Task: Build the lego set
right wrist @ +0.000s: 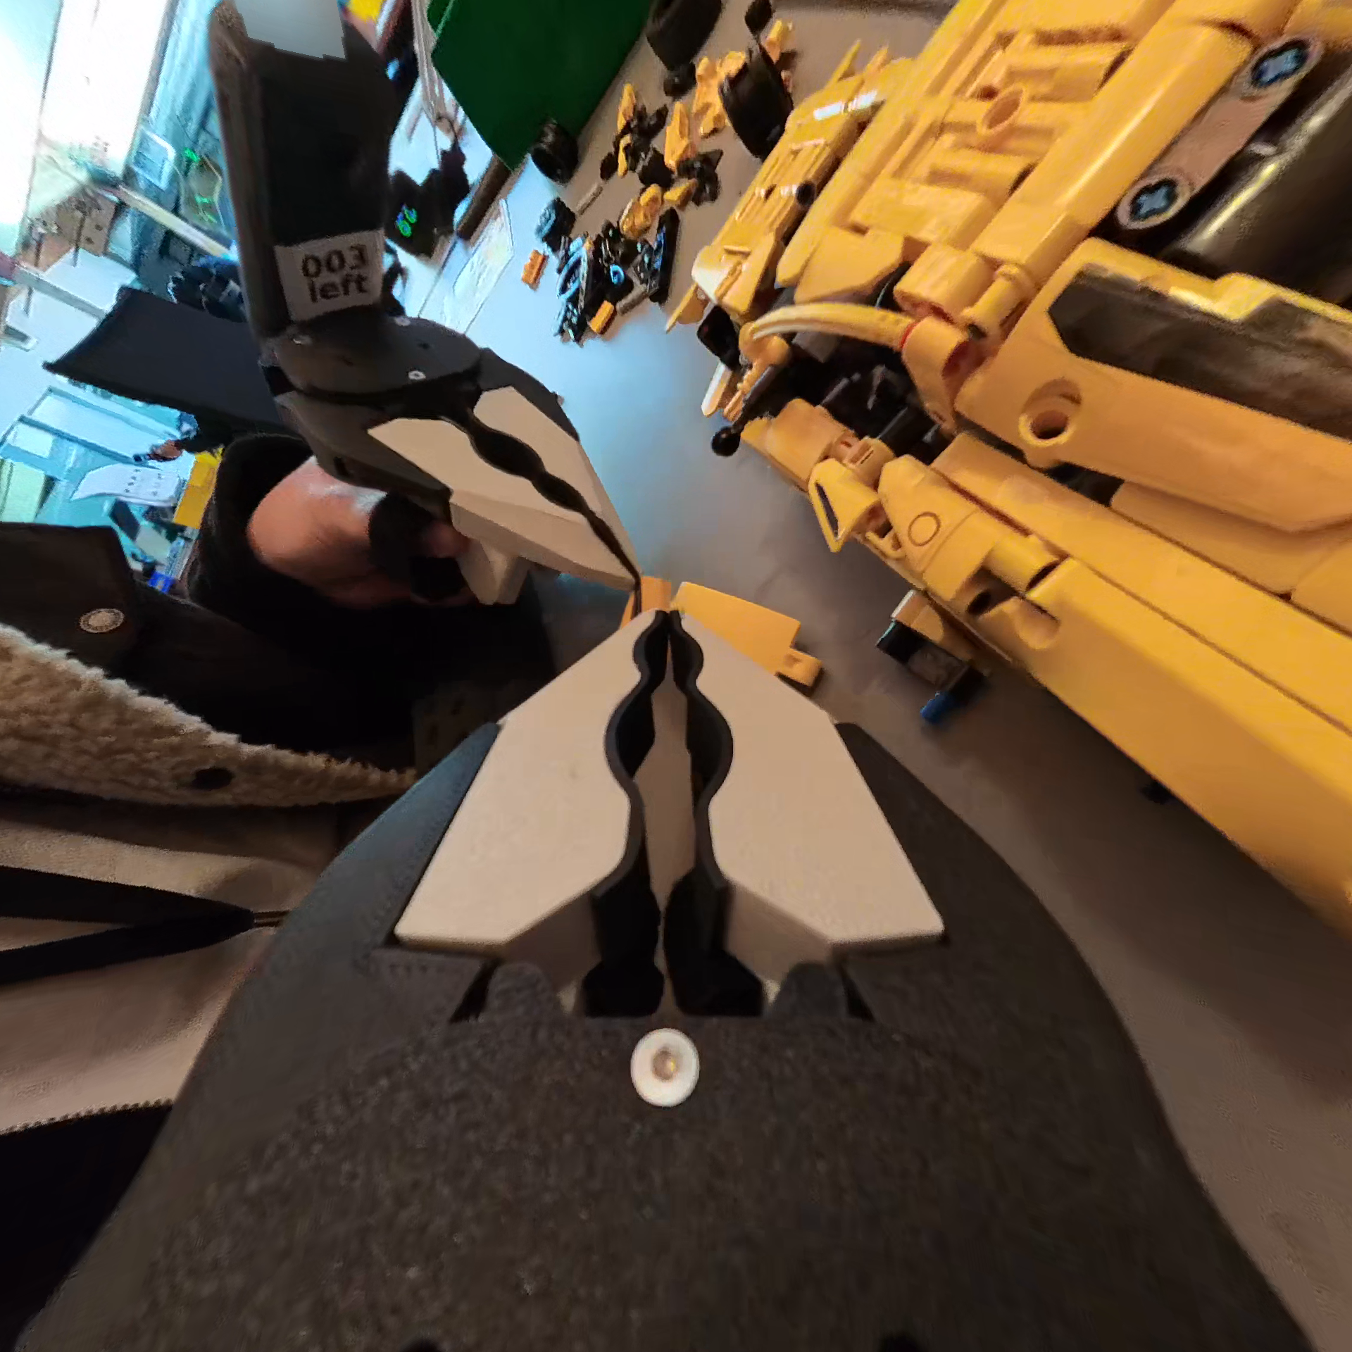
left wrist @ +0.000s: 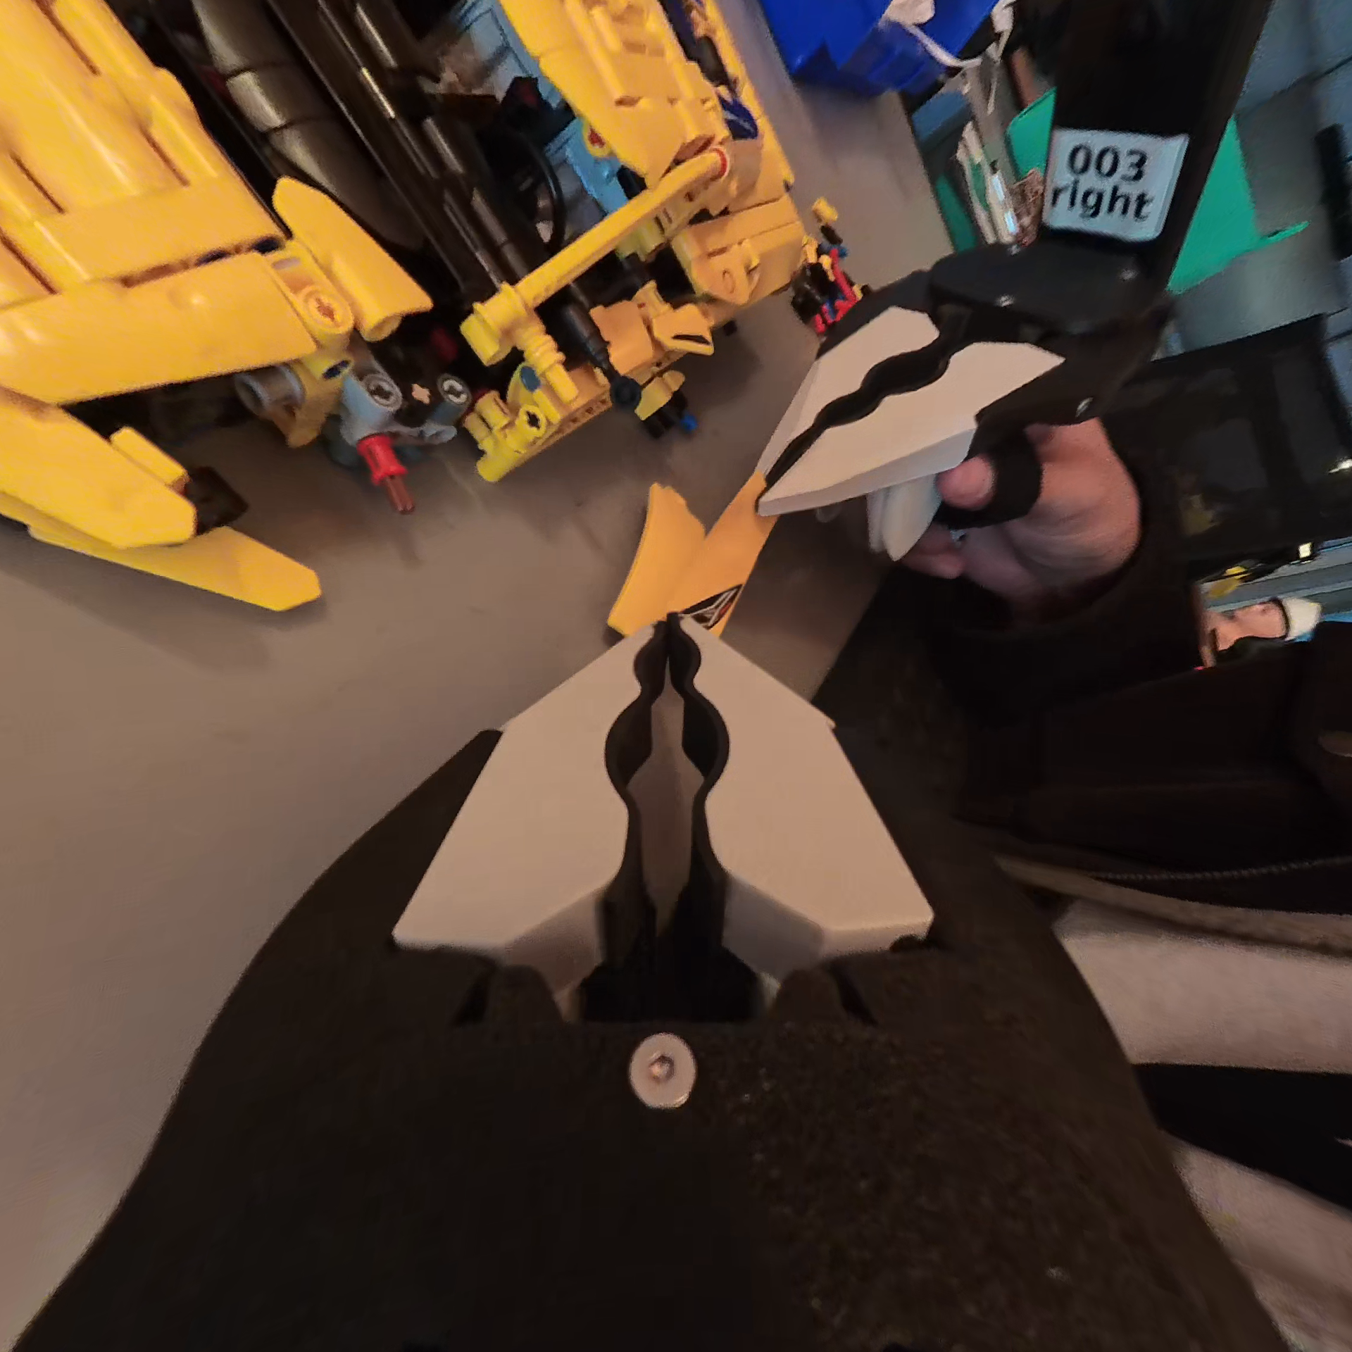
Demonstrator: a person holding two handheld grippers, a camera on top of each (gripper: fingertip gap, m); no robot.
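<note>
Both grippers pinch one yellow panel piece (left wrist: 677,563) at their tips: the left gripper (left wrist: 669,628) on its near end, the right gripper (left wrist: 768,486) on the far end. The large yellow lego model (left wrist: 183,307) sits ahead-left. Likely step: fitting this panel; next needs aligning it with the model.

A grey table (left wrist: 219,768) carries everything. At its far edge in the left wrist view stand blue bins (left wrist: 863,36) and a green sheet (left wrist: 1214,212). In the right wrist view a green board (right wrist: 534,66) lies at the table's far edge, beside a small lit display (right wrist: 407,219).
</note>
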